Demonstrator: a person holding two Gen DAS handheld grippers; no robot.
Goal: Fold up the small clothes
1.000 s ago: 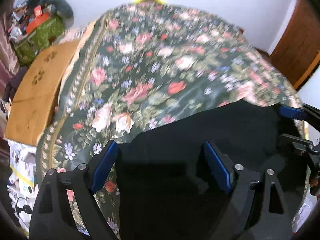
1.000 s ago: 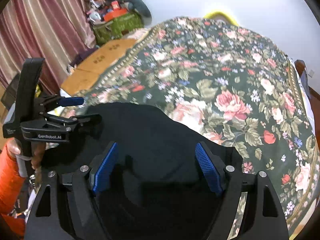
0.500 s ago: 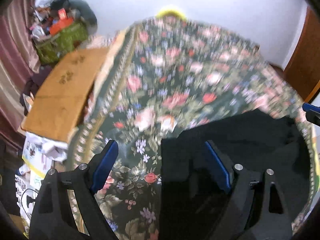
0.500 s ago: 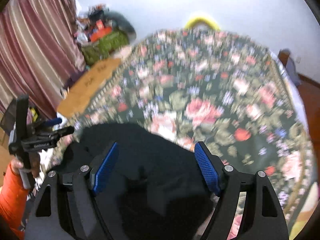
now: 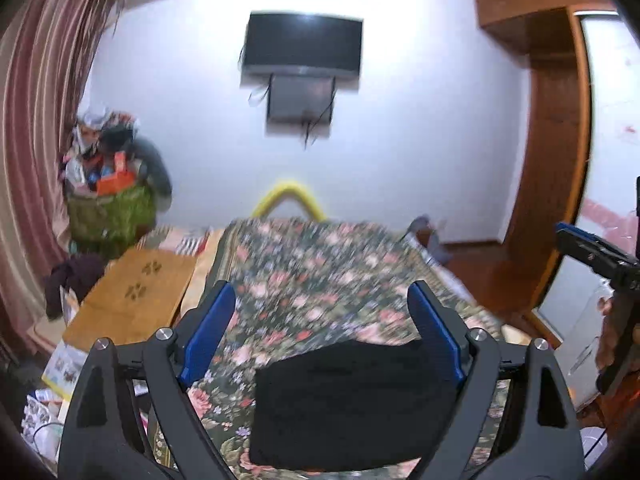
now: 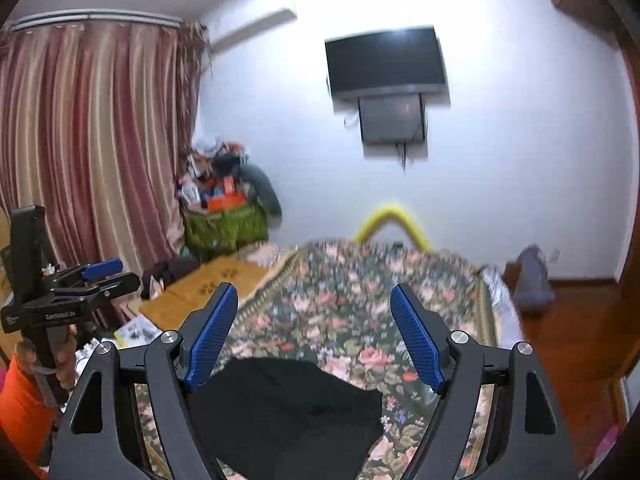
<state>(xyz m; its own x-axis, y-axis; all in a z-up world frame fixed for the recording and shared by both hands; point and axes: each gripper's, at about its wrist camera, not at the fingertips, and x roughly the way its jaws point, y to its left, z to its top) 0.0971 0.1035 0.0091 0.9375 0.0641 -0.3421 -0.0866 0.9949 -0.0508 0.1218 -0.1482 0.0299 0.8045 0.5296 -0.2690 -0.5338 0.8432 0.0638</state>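
While both views look down the length of the bed, the left tool hangs above it with its blue-padded fingers spread wide and nothing between them. Below and slightly right of that gap lies the black garment, a compact dark block with fairly straight edges resting flat on the floral bedspread at the near end of the bed; the left tool does not touch it. In the right wrist view the right tool is likewise spread apart and empty, and the black garment shows under it, nearer its left finger, with a rounded far edge against the floral bedspread. The left tool appears at the left edge of that view, gripped by a hand with an orange sleeve, held off the side of the bed and well apart from the cloth. The right tool shows at the right edge of the left wrist view, also clear of the garment. Beyond the foot of the bed a dark television hangs on the white wall, with a yellow curved object just under it at the bed's far end. Striped curtains cover the left side, a green bag stuffed with clutter stands in the corner, and a flat cardboard box lies beside the bed.
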